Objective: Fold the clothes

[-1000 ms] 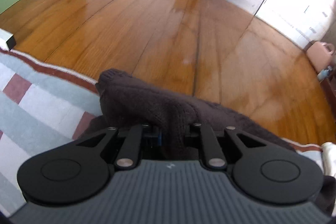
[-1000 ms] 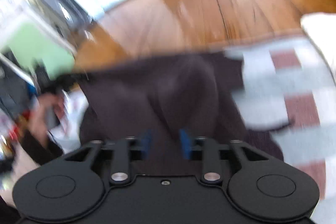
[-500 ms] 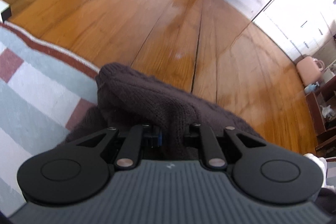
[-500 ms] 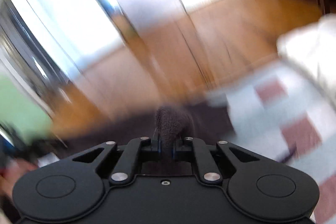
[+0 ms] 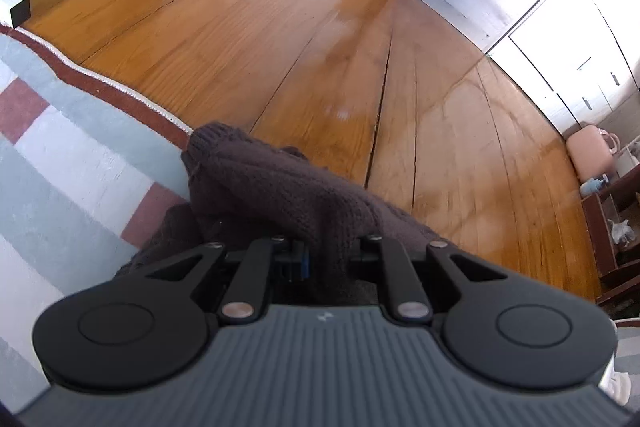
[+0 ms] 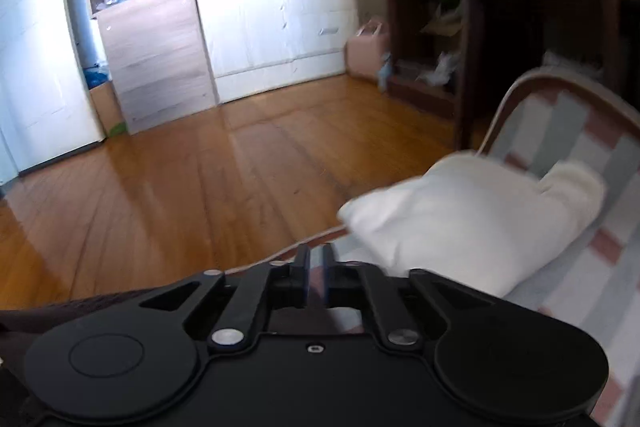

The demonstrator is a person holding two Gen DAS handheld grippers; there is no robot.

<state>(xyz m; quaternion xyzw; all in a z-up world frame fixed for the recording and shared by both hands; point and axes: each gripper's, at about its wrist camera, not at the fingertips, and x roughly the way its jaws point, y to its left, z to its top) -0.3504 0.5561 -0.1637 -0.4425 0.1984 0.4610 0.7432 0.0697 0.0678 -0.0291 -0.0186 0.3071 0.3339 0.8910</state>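
A dark brown knitted sweater (image 5: 280,187) lies bunched on the striped bed cover (image 5: 60,163) near its edge. My left gripper (image 5: 328,255) is shut on a fold of the sweater, which bulges over the fingers. In the right wrist view my right gripper (image 6: 316,267) has its fingers nearly together with a thin gap and no cloth between them. A strip of the dark sweater (image 6: 80,303) shows at the lower left behind it. A folded white garment (image 6: 472,219) lies on the bed cover (image 6: 580,131) to the right.
The wooden floor (image 5: 320,47) spreads beyond the bed edge. White wardrobes (image 6: 280,7) and a shelf unit (image 6: 152,47) stand at the far wall. A dark wooden cabinet (image 6: 500,7) and a pink bag (image 6: 368,47) stand at the right.
My right gripper held a fold of the dark sweater half a second ago; now it holds none and has swung up to face the room. The left gripper keeps its hold, shifting slightly.
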